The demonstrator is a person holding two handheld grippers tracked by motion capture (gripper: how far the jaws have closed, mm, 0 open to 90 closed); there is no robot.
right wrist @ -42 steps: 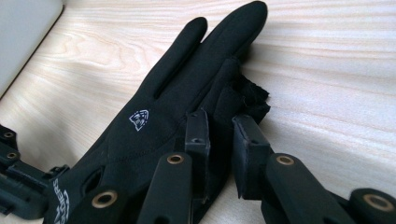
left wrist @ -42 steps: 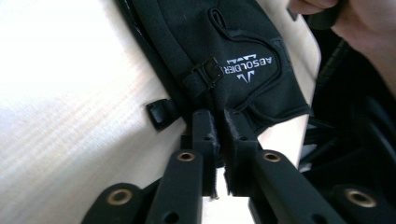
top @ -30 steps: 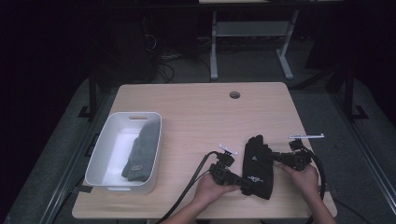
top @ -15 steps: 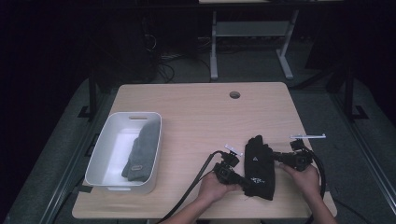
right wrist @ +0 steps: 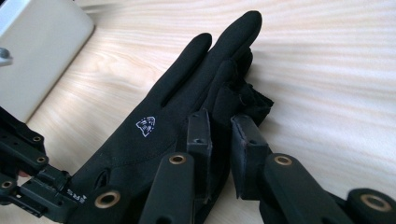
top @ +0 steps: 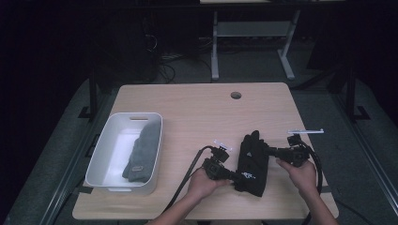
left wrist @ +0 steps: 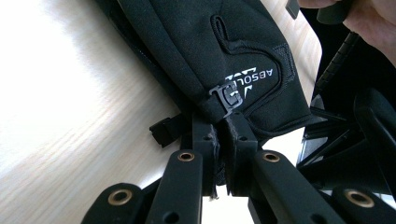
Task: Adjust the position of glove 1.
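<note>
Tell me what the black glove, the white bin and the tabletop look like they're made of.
Black glove: soft matte fabric, probably a synthetic knit; it creases and carries printed white logos. White bin: looks like moulded plastic, smooth with rounded corners and a handle slot. Tabletop: pale wood-grain surface, possibly laminate; the streaked grain has a slight sheen.

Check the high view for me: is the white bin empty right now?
No, the white bin at the table's left holds a folded grey cloth item lying along its right side.
</note>
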